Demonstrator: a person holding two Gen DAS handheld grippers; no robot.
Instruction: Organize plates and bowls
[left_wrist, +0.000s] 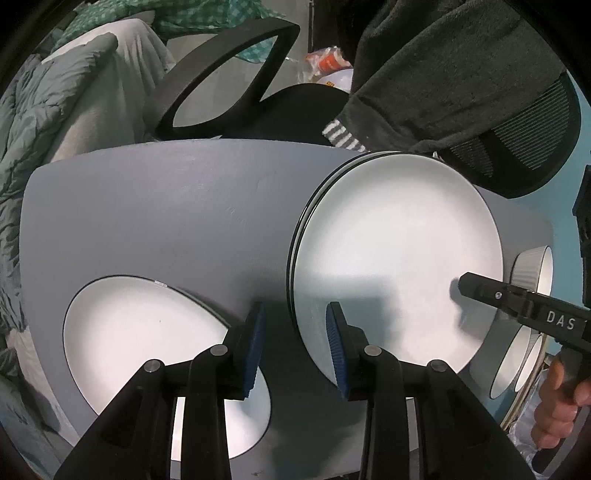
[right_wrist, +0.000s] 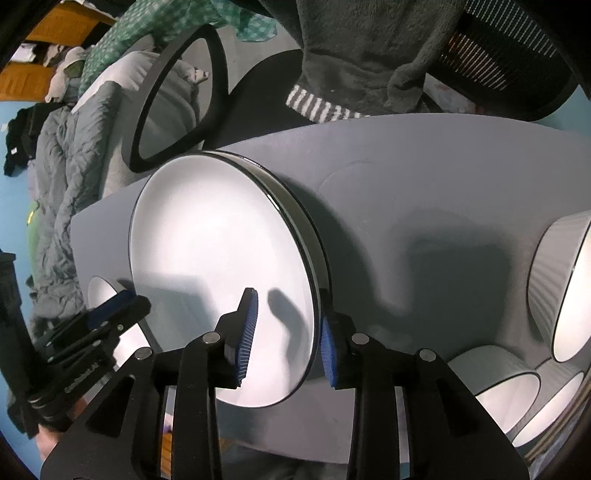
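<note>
Two grippers point down at a grey table (left_wrist: 147, 206): the left gripper (left_wrist: 295, 343) stands partly open over bare tabletop between a lone plate (left_wrist: 140, 332) and a plate stack (left_wrist: 399, 258), gripping nothing. The right gripper (right_wrist: 290, 334) straddles the stack's near rim, pads (blue, ribbed) apart and not pressing. Bowls (right_wrist: 569, 295) sit right of the stack; a chair (left_wrist: 229, 74) stands beyond.

On the desk (left_wrist: 147, 206) a stack of plates (left_wrist: 399, 251) sits mid-desk — one plate (left_wrist: 147, 332) to its left, bowls (right_wrist: 554, 295) to its right; a chair (left_wrist: 295, 107) stands behind.
</note>
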